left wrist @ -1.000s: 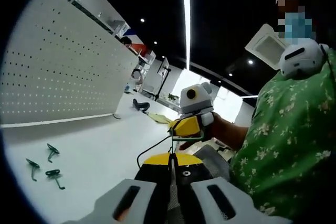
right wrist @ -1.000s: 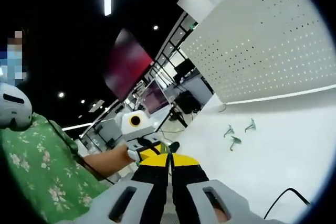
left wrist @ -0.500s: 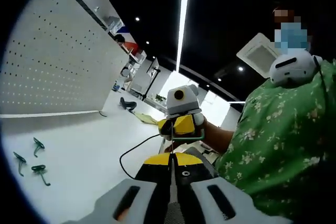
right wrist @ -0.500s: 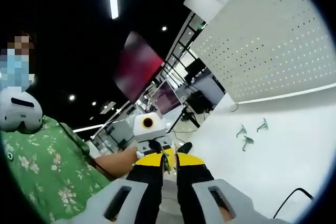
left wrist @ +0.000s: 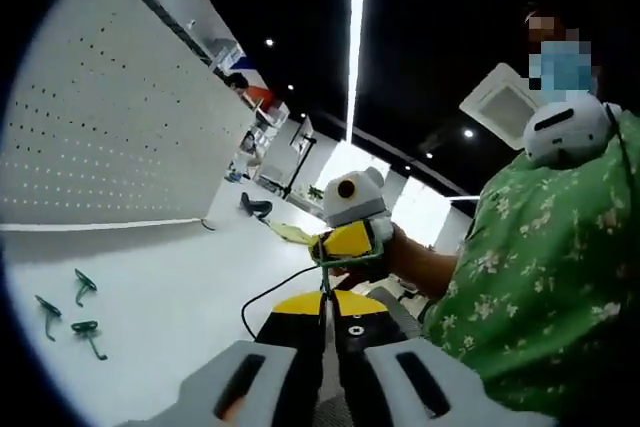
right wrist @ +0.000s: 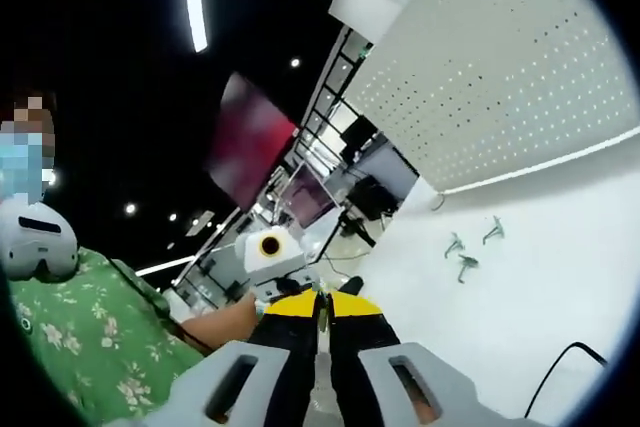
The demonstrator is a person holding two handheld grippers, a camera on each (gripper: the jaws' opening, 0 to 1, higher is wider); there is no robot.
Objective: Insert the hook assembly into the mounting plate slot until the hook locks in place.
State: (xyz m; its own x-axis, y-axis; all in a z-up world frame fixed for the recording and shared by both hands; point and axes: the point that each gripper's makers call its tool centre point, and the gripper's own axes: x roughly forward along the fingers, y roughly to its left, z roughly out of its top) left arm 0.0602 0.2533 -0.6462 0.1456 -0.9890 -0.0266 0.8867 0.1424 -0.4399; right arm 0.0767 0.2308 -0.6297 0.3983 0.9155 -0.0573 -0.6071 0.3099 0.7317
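Both grippers are up in the air, facing each other in front of the person in the green floral shirt [left wrist: 540, 277]. The left gripper [left wrist: 326, 319] has its yellow-tipped jaws pressed almost together on a thin green wire hook [left wrist: 325, 282] that runs up between them. In the right gripper view, the right gripper [right wrist: 316, 319] also has its jaws nearly together with something thin in the gap, but I cannot tell whether it is actually pinching it.

Progress, as I judge it: early. The tall white perforated metal panel [left wrist: 110, 137], surely the mounting plate, stands at the back of the white tabletop [left wrist: 190, 307], well apart from both grippers. No hook visibly hangs on it. Three small dark green hooks [left wrist: 70, 312] lie loose on the table near the panel's foot, seen again in the right gripper view [right wrist: 468, 249].

Room looks generous: open table ahead. One black cable [left wrist: 270, 292] loops across it near the grippers.
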